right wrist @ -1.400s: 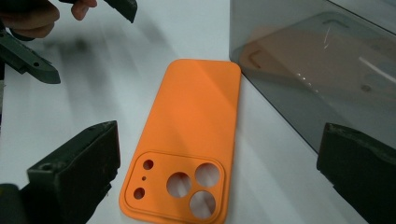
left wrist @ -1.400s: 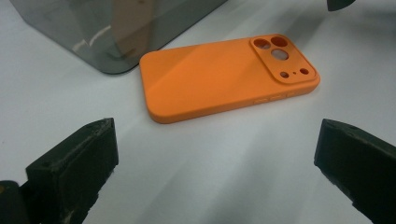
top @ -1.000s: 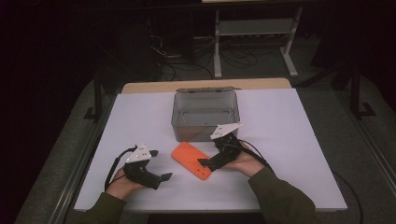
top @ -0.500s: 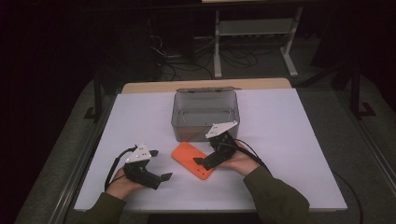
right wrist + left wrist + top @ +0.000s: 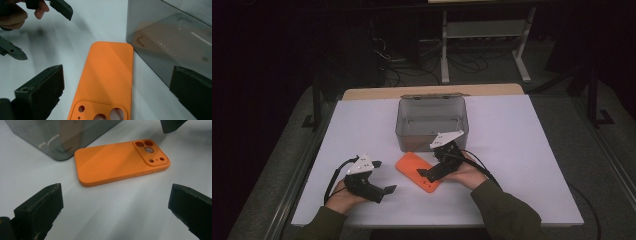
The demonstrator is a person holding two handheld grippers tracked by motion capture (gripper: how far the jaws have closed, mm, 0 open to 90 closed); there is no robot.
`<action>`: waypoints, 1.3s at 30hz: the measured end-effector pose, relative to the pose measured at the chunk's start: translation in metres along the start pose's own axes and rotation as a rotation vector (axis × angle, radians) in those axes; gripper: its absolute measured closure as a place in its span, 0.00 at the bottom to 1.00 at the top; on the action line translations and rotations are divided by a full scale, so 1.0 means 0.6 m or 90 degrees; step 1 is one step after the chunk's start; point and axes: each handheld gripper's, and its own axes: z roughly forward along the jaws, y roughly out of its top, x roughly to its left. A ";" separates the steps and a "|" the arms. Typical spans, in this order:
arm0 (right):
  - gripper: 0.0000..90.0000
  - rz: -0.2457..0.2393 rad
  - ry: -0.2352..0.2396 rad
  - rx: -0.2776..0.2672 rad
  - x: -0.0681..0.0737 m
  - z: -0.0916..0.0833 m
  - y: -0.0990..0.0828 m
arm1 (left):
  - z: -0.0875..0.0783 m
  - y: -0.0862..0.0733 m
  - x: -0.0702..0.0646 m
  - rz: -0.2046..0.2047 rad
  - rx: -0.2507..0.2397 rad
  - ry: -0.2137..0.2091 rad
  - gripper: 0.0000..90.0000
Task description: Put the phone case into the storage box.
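An orange phone case [image 5: 416,171] lies flat, back up, on the white table just in front of a grey see-through box [image 5: 432,122]. In the right gripper view the case [image 5: 107,72] runs between my right gripper's [image 5: 117,92] wide-open jaws, with the camera cut-outs nearest me. From above, that right gripper [image 5: 426,174] hangs over the case's near right end. My left gripper [image 5: 383,192] rests left of the case and apart from it. In its own view the left gripper [image 5: 117,205] stands open and empty, facing the case [image 5: 120,162].
The box [image 5: 172,37] stands right against the case's far corner. A pale tan shape shows through its wall; I cannot tell what it is. The other hand and left gripper [image 5: 60,8] are beyond the case. The table [image 5: 522,140] has bare room at both sides.
My right gripper has shifted slightly left, onto the case's near end. The case, the box and the left gripper have stayed put.
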 end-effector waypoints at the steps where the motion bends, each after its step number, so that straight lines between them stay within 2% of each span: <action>1: 0.00 0.001 0.000 0.001 0.000 0.000 0.000 | 0.000 0.000 0.000 0.000 0.000 0.000 0.00; 20: 0.00 0.006 -0.011 0.021 0.014 0.009 -0.002 | 0.000 0.001 -0.001 0.002 0.000 0.000 0.00; 39: 0.00 0.000 -0.017 0.056 0.018 0.022 -0.008 | 0.001 0.001 -0.001 0.002 0.001 0.000 0.00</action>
